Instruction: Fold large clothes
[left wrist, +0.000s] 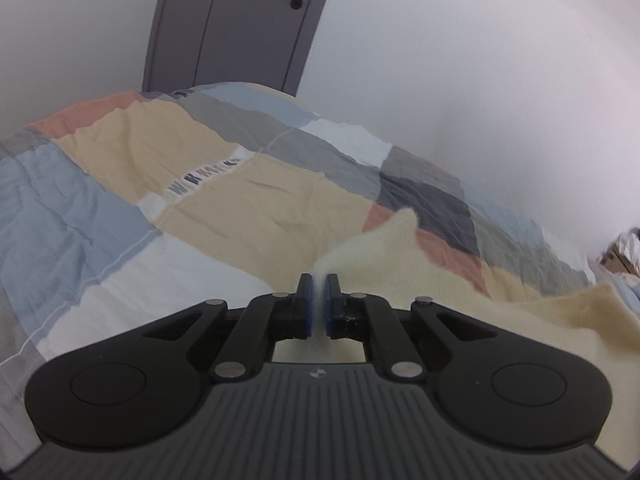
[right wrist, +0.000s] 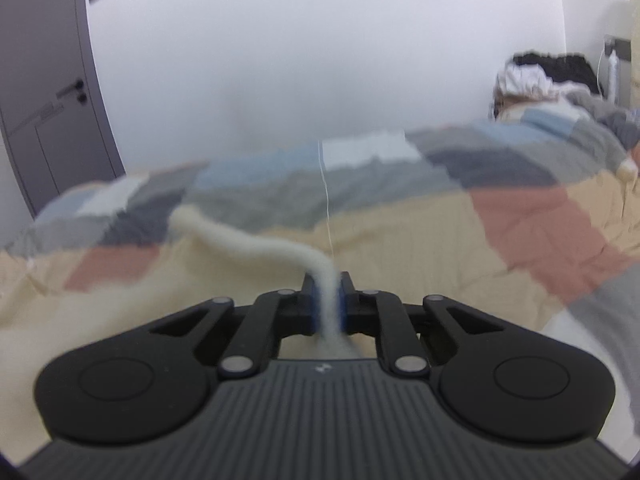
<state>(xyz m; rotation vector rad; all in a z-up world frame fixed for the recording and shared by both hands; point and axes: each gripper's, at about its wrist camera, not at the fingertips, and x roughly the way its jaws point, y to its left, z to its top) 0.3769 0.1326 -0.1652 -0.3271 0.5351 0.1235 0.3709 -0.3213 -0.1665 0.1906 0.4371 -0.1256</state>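
Note:
A cream fluffy garment (left wrist: pixel 420 264) lies on a patchwork quilt (left wrist: pixel 200 184) on a bed. In the left wrist view my left gripper (left wrist: pixel 319 280) is shut on an edge of this garment, and the cloth spreads away to the right of the fingers. In the right wrist view my right gripper (right wrist: pixel 328 280) is shut on another part of the cream garment (right wrist: pixel 248 236), whose edge rises as a thick strip from the blue pads (right wrist: pixel 316 304) and curves off to the left over the quilt (right wrist: pixel 440 224). Most of the garment is hidden below both grippers.
A grey door (left wrist: pixel 236 28) stands behind the bed in a white wall (left wrist: pixel 480 80); the same door (right wrist: pixel 44 92) shows at the left of the right wrist view. Dark and white bundled things (right wrist: pixel 536 76) lie at the bed's far right end.

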